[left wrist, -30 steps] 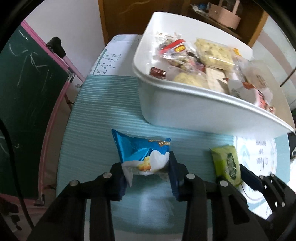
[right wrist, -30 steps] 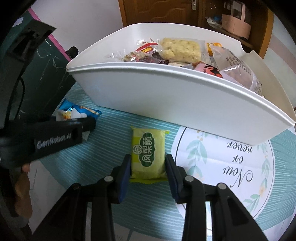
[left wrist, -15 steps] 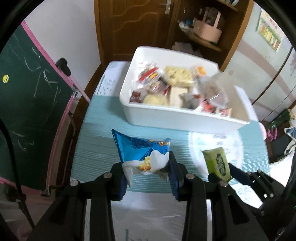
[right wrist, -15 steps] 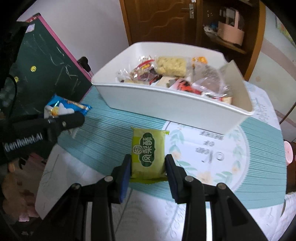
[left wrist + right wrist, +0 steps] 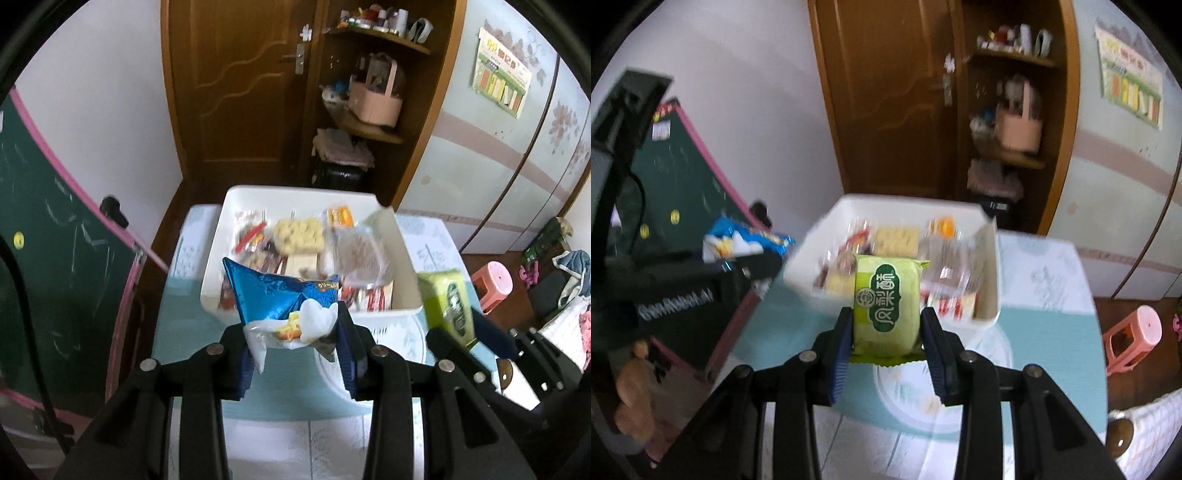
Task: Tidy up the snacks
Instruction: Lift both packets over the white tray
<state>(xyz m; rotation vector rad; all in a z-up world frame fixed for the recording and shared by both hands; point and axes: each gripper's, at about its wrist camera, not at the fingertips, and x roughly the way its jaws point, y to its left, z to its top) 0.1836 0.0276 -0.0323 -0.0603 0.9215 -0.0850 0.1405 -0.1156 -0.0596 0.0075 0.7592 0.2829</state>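
My left gripper (image 5: pixel 295 328) is shut on a blue and white snack packet (image 5: pixel 284 299) and holds it high above the table, in front of the white bin (image 5: pixel 295 195). My right gripper (image 5: pixel 886 325) is shut on a green snack packet (image 5: pixel 886 295), also lifted high. The white bin (image 5: pixel 908 205) sits on the table below and holds several wrapped snacks. The green packet shows at the right of the left wrist view (image 5: pixel 448 299). The blue packet shows at the left of the right wrist view (image 5: pixel 746 240).
The table has a teal striped cloth (image 5: pixel 177 325) with a round white print (image 5: pixel 916 391). A green chalkboard with a pink frame (image 5: pixel 55 277) stands at the left. A pink stool (image 5: pixel 1134 339) is on the floor at the right. A wooden door and shelves are behind.
Both grippers have risen well above the table with their packets held. The bin now looks smaller and lies below them.
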